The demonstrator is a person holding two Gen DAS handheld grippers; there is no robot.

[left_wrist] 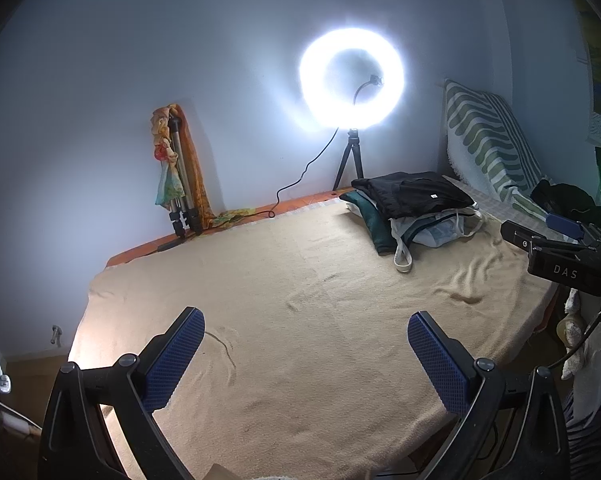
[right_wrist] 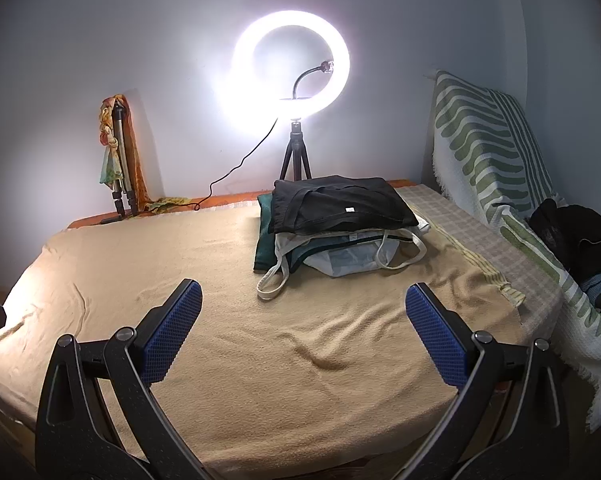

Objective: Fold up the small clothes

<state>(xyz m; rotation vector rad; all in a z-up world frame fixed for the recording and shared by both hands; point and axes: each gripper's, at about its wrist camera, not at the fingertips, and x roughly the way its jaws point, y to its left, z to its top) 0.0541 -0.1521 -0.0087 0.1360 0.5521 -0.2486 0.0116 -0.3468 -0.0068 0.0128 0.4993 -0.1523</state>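
One stack of folded clothes (right_wrist: 336, 224) is being kept at the far right of the bed, well apart from both grippers.

Black garment (right_wrist: 340, 204) is lying on top, white and dark green pieces under it, a pale strap (right_wrist: 272, 280) trailing onto the tan blanket (right_wrist: 260, 360). Left gripper (left_wrist: 306, 354) and right gripper (right_wrist: 303, 326) are being held above the near blanket, blue pads (right_wrist: 172, 332) spread wide, nothing between them. Behind the stack a ring light (right_wrist: 292, 88) is glowing on its tripod; a striped throw (right_wrist: 492, 152) is draped at right, with a folded tripod (right_wrist: 120, 168) leaning against the wall.
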